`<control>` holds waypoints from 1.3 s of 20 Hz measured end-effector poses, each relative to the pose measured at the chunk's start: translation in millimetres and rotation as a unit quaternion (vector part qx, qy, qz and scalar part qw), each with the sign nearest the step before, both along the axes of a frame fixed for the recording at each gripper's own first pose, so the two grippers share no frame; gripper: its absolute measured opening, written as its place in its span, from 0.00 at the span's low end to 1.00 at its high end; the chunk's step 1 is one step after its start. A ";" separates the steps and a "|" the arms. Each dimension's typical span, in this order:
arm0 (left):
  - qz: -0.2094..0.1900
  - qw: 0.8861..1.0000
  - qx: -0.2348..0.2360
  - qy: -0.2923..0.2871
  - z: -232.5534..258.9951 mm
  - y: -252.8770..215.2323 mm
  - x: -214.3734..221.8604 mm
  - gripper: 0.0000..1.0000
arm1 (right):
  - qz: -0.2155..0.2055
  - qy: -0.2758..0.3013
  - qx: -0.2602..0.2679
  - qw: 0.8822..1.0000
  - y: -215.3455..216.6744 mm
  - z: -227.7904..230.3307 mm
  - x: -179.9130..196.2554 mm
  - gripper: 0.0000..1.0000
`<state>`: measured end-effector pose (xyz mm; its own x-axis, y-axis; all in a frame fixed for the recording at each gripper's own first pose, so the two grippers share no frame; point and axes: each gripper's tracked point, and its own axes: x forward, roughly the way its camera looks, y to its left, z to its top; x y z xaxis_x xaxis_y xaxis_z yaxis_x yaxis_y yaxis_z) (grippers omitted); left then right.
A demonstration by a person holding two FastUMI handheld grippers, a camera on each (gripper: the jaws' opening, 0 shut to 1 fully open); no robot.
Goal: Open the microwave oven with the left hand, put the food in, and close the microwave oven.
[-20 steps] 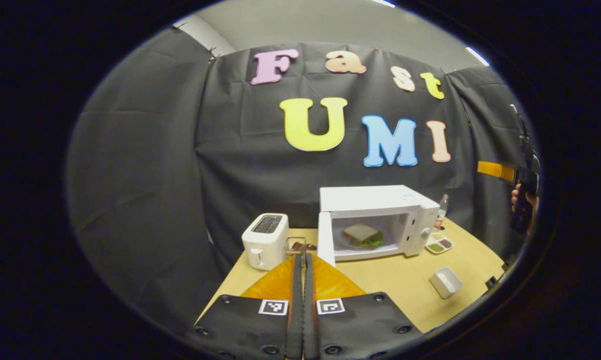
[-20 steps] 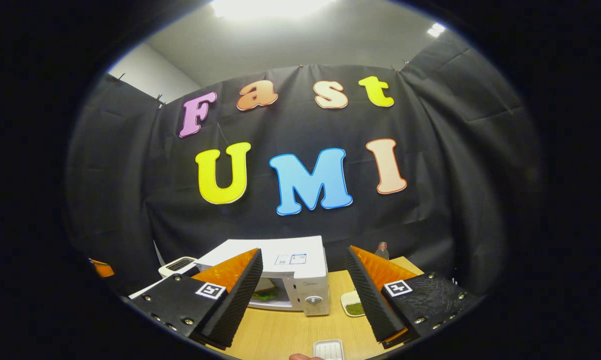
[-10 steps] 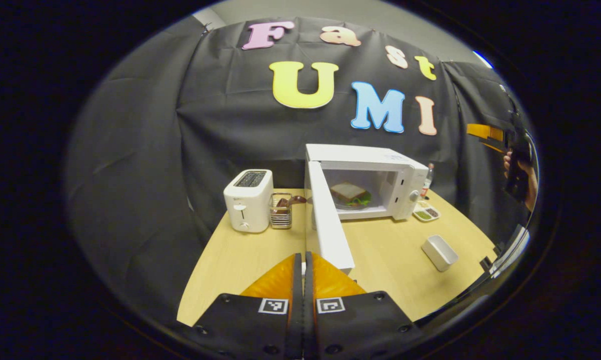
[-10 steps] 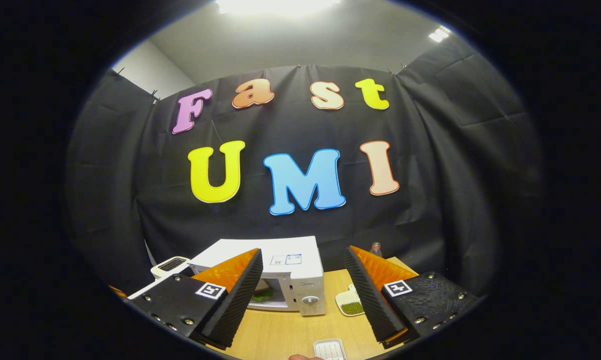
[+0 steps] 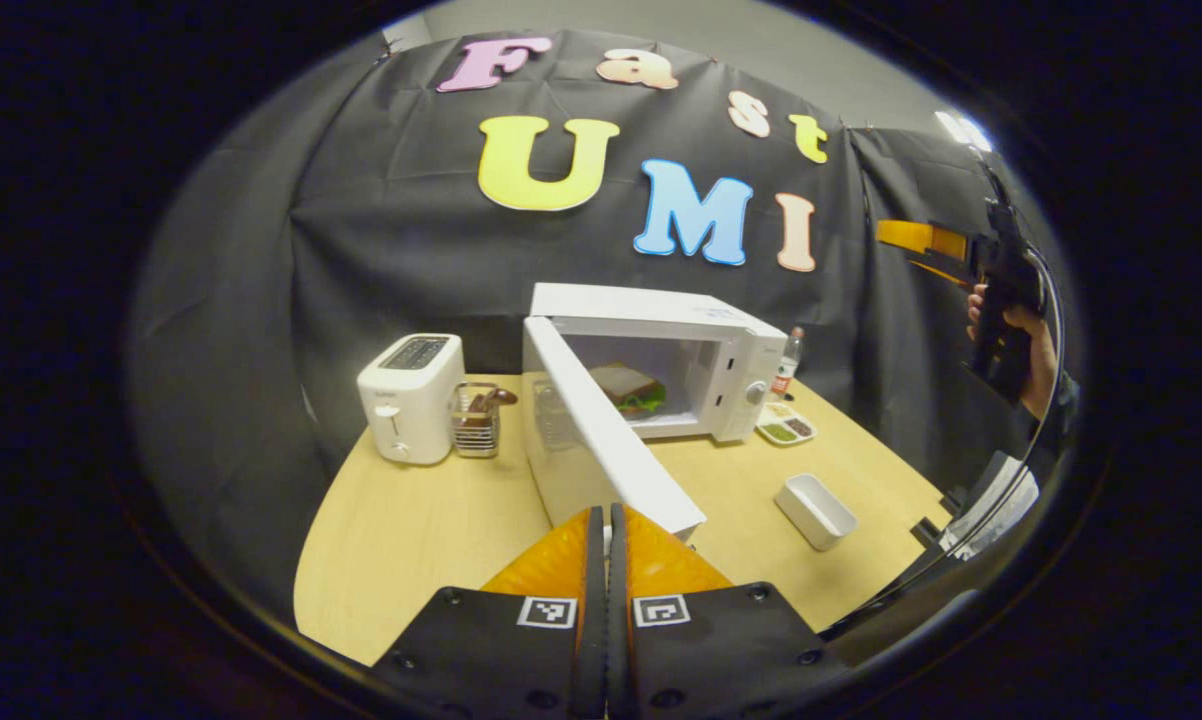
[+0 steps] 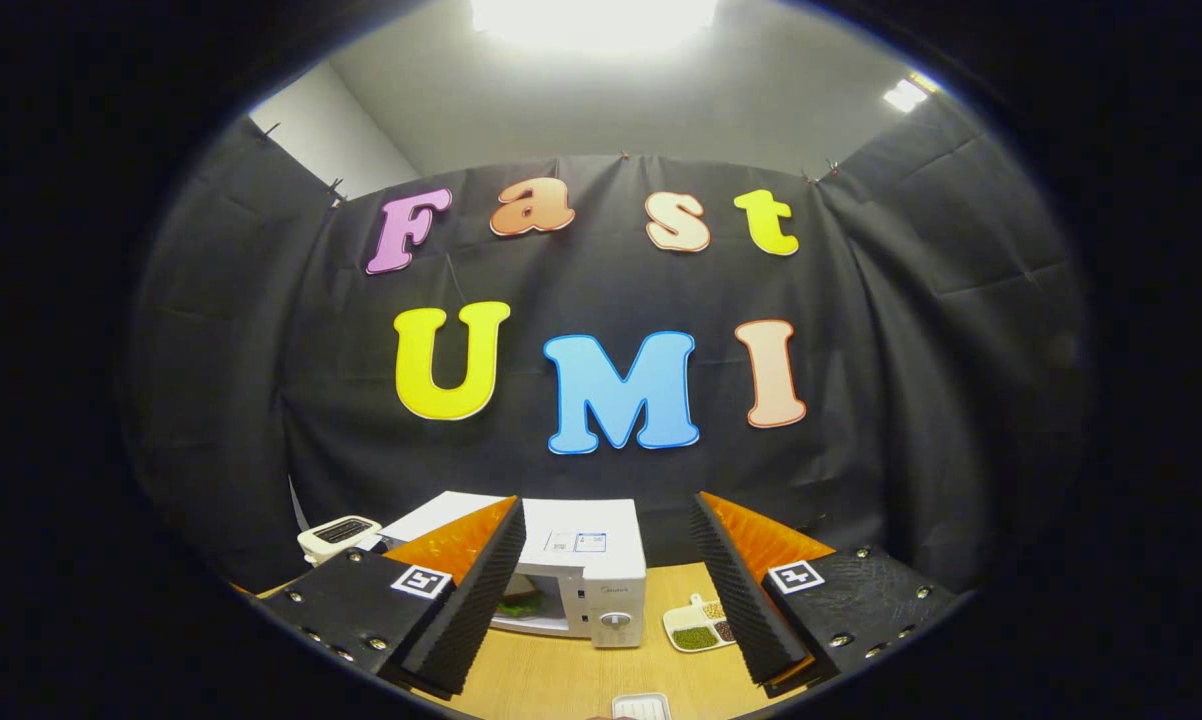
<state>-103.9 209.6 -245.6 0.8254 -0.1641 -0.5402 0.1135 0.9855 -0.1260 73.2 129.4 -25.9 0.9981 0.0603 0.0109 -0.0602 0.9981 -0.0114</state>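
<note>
Standing open, microwave door (image 5: 601,450) just beyond closed fingers (image 5: 651,560)

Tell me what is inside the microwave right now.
Inside the microwave, a sandwich with green leaves showing at its edge lies in the cavity. The open door covers the cavity's near left part, so what supports it is unclear.

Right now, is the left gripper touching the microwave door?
Cannot tell. In the left gripper view the left gripper, fingers closed, meets the outer edge of the open microwave door, but its tips overlap that edge, so no contact or gap shows plainly.
</note>
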 end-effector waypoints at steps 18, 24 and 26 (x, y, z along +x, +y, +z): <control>-0.044 0.998 -0.045 0.005 -14.6 -176.3 118.5 0.07 | -0.002 0.016 0.016 1.000 -111.7 -3.9 31.4 0.99; -0.040 0.998 -0.047 0.004 -19.8 -196.0 150.6 0.09 | -0.019 0.021 0.012 1.000 -144.3 -8.8 32.2 0.99; -0.034 0.998 -0.052 0.004 -22.6 -200.4 162.5 0.07 | -0.020 0.022 0.008 1.000 -152.9 -10.4 31.1 0.99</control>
